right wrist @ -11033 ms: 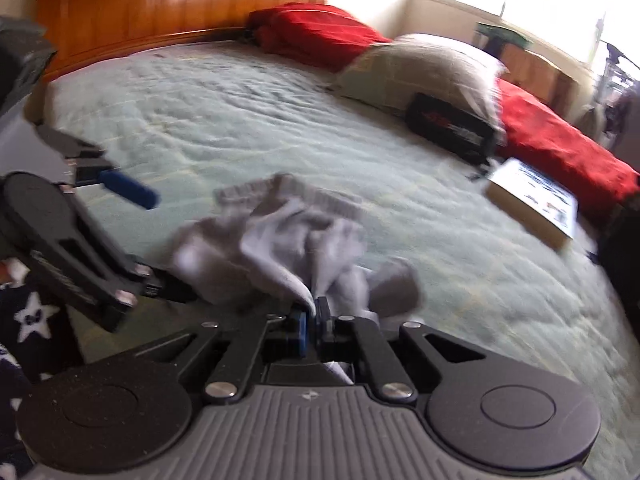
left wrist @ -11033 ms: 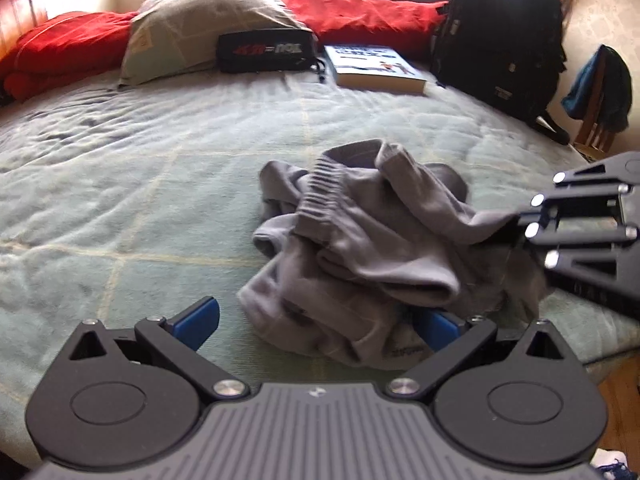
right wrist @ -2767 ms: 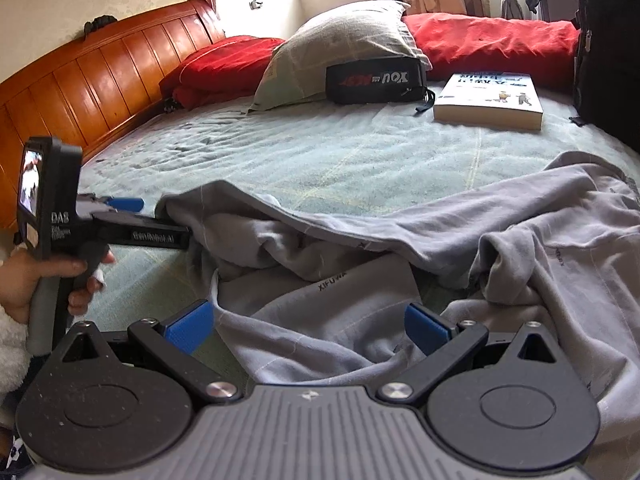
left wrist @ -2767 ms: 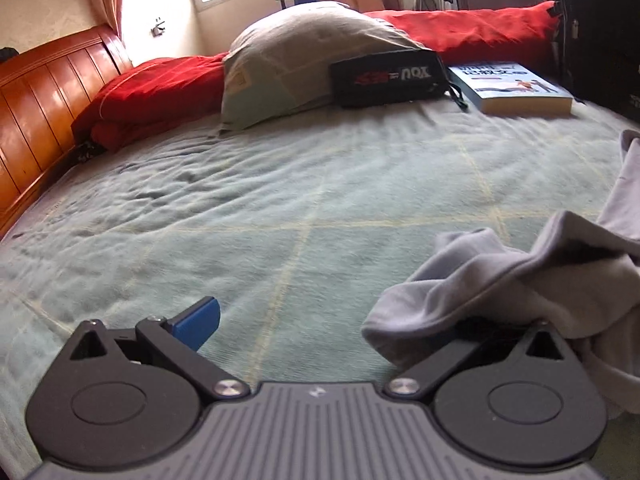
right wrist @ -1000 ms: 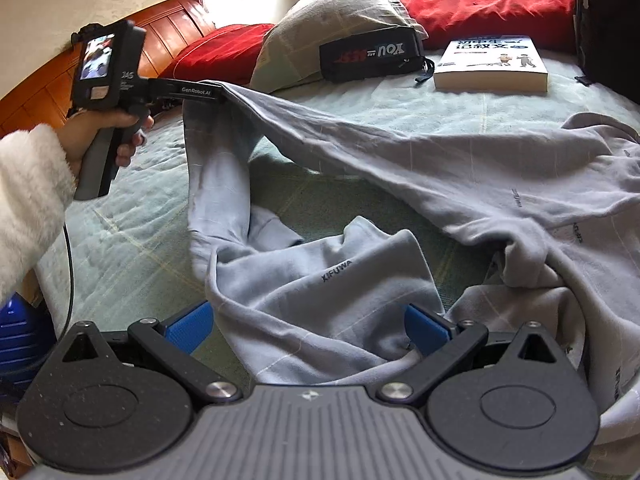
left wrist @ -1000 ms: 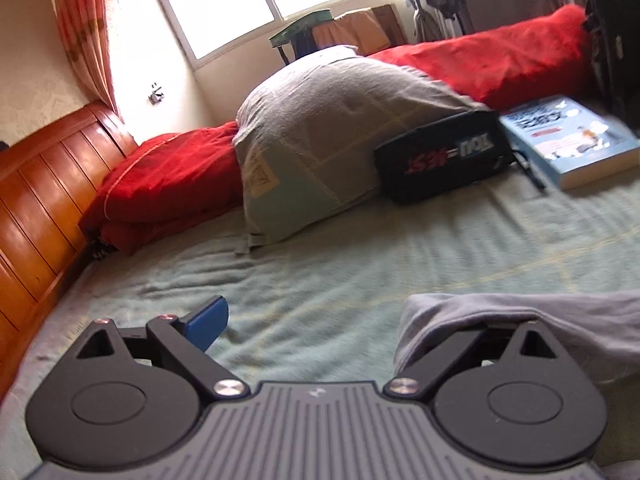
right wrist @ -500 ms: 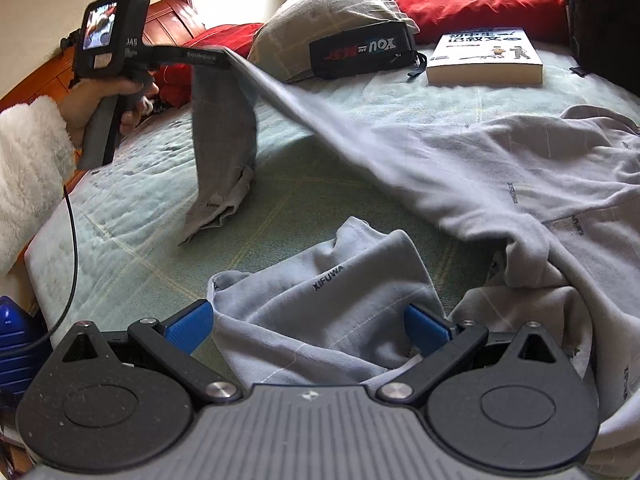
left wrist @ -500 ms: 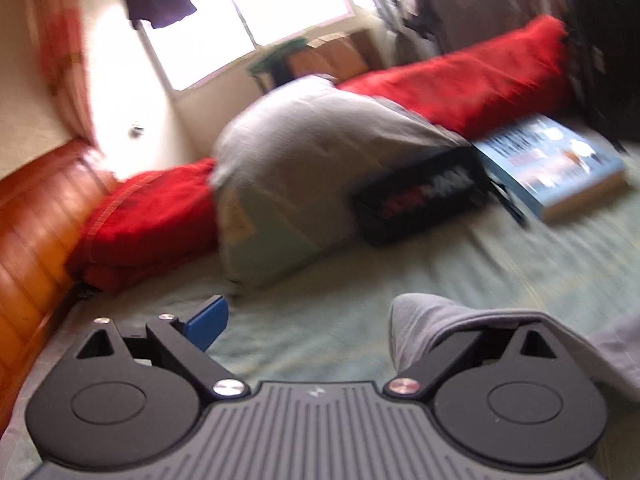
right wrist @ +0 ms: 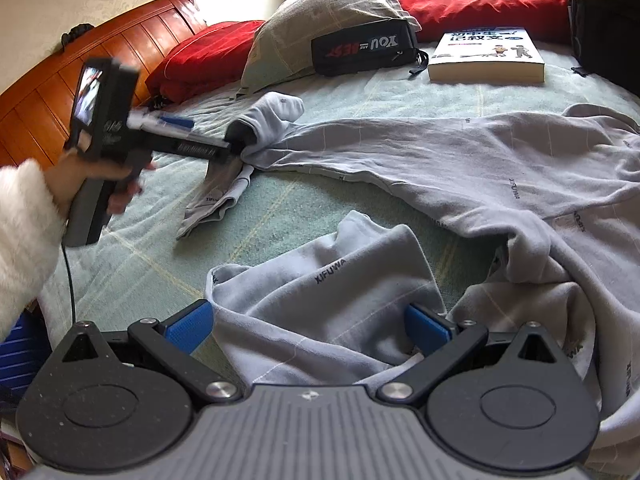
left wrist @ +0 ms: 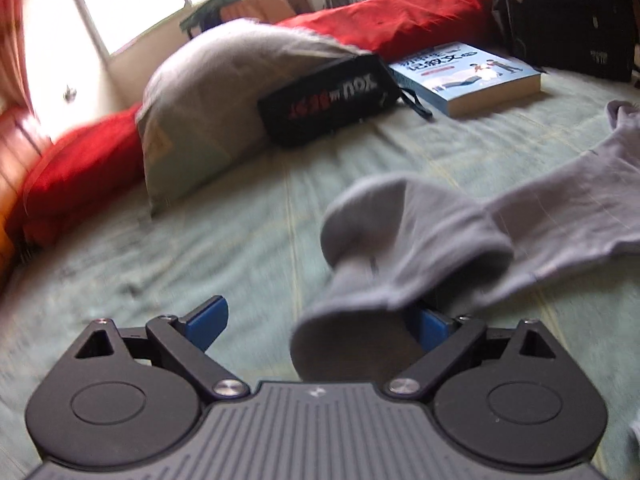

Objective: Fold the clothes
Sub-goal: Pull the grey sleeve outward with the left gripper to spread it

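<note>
Left wrist: I'm seeing the left gripper (left wrist: 320, 322) spread wide, grey garment (left wrist: 540, 216) cuff draping over its right finger – blurry. Right wrist: right gripper (right wrist: 308, 330) is sitting wide apart too, fabric lying between the fingers, unpinched – garment sprawling across the green bedspread (right wrist: 152, 248), sleeve hanging off the left gripper's tip.

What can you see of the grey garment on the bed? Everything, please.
The grey garment looks like soft knit trousers with faint thin lines and small "XIFUWA" lettering. It lies spread but rumpled on the green bedspread. One leg stretches toward the left gripper, its ribbed cuff draped over that gripper's right finger; the jaws stand wide. The other leg is folded back in a bunch between the open fingers of the right gripper. The far edge runs out of frame.
</note>
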`<act>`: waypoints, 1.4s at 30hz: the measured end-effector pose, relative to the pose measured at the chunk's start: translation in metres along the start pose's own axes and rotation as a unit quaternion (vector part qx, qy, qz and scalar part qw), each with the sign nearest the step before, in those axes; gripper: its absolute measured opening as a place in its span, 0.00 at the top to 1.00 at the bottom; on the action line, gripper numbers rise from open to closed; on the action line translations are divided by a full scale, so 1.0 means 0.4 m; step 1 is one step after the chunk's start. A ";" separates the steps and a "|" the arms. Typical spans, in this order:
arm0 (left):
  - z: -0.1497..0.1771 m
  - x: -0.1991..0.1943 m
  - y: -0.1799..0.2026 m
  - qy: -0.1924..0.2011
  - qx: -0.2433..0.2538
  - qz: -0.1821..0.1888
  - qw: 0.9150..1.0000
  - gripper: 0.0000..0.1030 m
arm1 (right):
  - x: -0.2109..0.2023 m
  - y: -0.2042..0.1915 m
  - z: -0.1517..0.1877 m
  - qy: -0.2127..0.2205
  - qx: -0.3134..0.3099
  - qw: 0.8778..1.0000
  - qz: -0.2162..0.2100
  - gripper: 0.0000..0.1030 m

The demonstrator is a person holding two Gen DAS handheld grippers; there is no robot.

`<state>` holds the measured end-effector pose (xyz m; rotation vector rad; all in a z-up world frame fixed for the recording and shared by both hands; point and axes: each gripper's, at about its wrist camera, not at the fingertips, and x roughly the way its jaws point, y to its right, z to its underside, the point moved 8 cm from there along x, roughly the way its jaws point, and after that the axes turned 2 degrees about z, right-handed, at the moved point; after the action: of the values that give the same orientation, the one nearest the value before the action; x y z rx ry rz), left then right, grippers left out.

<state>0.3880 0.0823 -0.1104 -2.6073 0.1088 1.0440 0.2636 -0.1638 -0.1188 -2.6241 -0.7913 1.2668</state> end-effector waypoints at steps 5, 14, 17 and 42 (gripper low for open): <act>0.051 -0.020 -0.003 -0.007 -0.077 0.053 0.996 0.08 | 0.002 -0.002 0.003 -0.001 -0.001 1.000 0.002 0.00; 0.050 0.024 0.023 -0.039 -0.104 0.060 0.992 0.07 | 0.005 -0.008 0.009 -0.002 -0.004 1.000 0.013 0.00; 0.071 0.032 0.004 -0.049 -0.103 0.033 0.993 0.03 | 0.006 -0.008 0.012 -0.003 -0.007 1.000 0.014 0.00; 0.052 0.115 -0.167 -0.018 -0.161 -0.126 0.979 0.01 | 0.003 0.000 -0.005 -0.001 0.019 1.000 -0.002 0.00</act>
<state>0.4207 0.1544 -0.1376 -2.7850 -0.4229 1.0894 0.2657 -0.1628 -0.1183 -2.5920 -0.7645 1.2701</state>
